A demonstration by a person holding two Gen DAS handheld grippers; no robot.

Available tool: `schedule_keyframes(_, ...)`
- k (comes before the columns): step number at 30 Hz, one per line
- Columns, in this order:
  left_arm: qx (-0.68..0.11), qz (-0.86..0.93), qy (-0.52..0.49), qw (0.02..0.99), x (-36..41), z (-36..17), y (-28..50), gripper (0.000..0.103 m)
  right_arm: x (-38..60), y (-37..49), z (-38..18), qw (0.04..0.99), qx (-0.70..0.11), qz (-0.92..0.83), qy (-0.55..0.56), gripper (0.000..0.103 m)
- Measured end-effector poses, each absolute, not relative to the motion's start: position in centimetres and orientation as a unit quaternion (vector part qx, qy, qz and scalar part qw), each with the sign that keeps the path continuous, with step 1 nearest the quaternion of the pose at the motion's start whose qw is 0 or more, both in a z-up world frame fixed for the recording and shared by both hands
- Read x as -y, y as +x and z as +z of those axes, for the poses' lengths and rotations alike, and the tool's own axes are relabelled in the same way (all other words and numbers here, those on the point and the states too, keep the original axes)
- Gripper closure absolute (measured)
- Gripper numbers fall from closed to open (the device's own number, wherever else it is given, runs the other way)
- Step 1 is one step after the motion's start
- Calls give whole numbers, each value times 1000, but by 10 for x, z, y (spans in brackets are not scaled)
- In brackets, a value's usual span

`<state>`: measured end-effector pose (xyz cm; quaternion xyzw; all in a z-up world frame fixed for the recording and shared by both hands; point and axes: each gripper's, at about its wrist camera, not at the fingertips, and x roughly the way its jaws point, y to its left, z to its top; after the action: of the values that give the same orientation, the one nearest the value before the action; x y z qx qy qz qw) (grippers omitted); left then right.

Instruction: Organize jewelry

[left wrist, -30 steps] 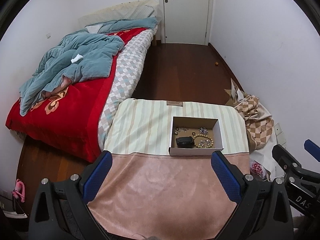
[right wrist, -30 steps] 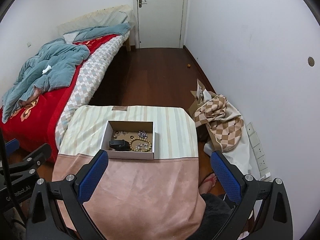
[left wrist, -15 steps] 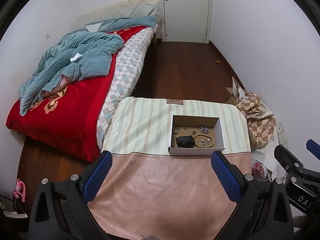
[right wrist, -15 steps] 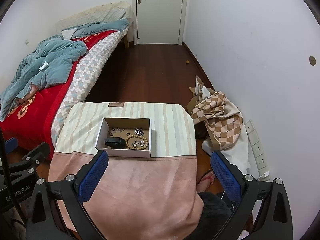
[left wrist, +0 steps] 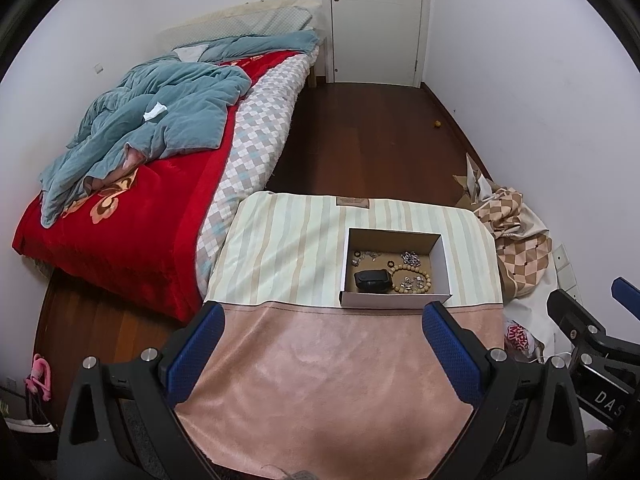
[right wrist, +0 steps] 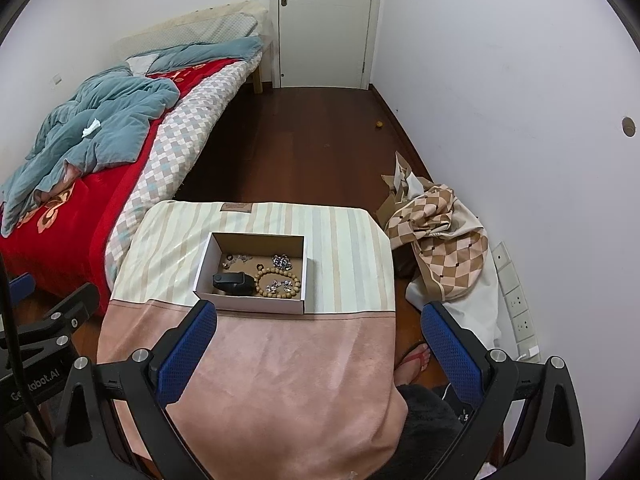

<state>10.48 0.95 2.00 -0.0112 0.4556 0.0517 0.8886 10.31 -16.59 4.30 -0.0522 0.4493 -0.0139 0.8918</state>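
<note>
A shallow cardboard box [left wrist: 442,264] [right wrist: 208,258] sits on the cloth-covered table [left wrist: 288,248] [right wrist: 352,256]. Inside lie a black case [left wrist: 373,281] [right wrist: 233,283], a wooden bead bracelet [left wrist: 412,278] [right wrist: 279,282], and small silver pieces and rings [left wrist: 410,257] [right wrist: 282,261]. My left gripper [left wrist: 322,354] is open and empty, high above the table's near pink part. My right gripper [right wrist: 318,354] is open and empty, also above the near part, right of the box. Both stay well short of the box.
A bed with a red blanket and blue quilt [left wrist: 152,128] stands left of the table. Checked cloth and cardboard [right wrist: 440,236] are piled against the right wall. A sandalled foot [right wrist: 414,362] is by the table's right edge. A closed door [right wrist: 324,20] is at the back.
Both grippers have shifted slightly, so the table and box sit a little differently in view. Jaws stay open. Nothing in the box has moved.
</note>
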Motion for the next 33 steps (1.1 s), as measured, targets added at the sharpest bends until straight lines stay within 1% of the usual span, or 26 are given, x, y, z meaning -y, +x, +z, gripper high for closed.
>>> schedule_keyframes(33,-447,49,-7,893,-3,28,100,1,165,102,43,892,-449,-12,-56,0)
